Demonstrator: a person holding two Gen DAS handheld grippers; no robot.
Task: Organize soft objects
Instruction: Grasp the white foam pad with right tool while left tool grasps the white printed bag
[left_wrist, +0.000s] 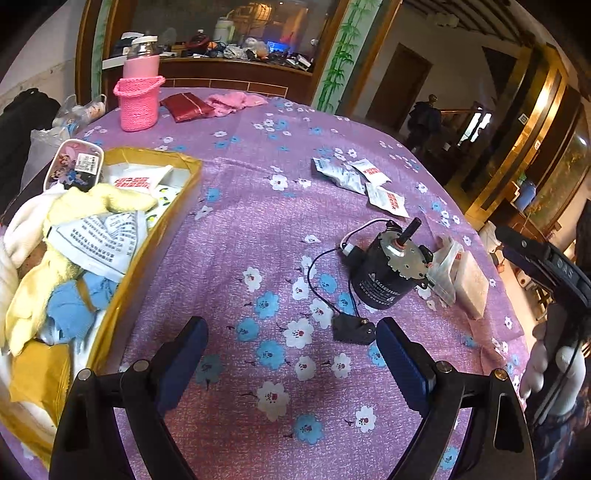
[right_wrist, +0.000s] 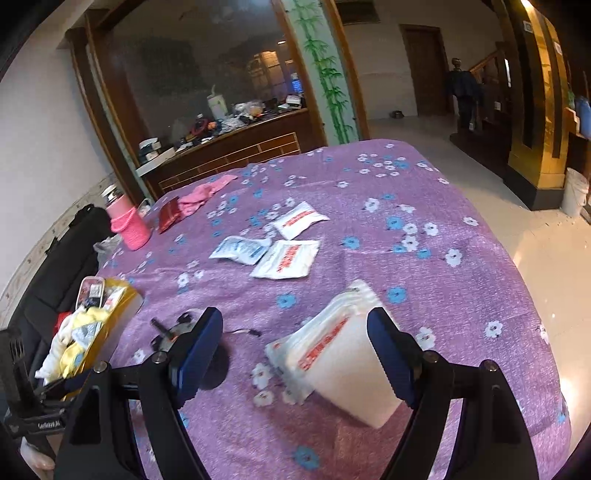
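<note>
A yellow box (left_wrist: 155, 236) at the left holds soft cloths and packets; it also shows in the right wrist view (right_wrist: 122, 302). My left gripper (left_wrist: 291, 354) is open and empty above the purple cloth. My right gripper (right_wrist: 295, 350) is open over a white sponge block (right_wrist: 354, 373) with a plastic packet (right_wrist: 314, 350) against it; the sponge also shows in the left wrist view (left_wrist: 472, 284). Three white sachets (right_wrist: 280, 243) lie mid-table and also show in the left wrist view (left_wrist: 365, 181). A pink cloth (left_wrist: 232, 101) lies far back.
A black motor (left_wrist: 388, 273) with wires lies beside the sponge. A pink bottle in a knit sleeve (left_wrist: 140, 96) and a red wallet (left_wrist: 186, 106) stand at the back. The table's edge drops off at the right (right_wrist: 535, 295).
</note>
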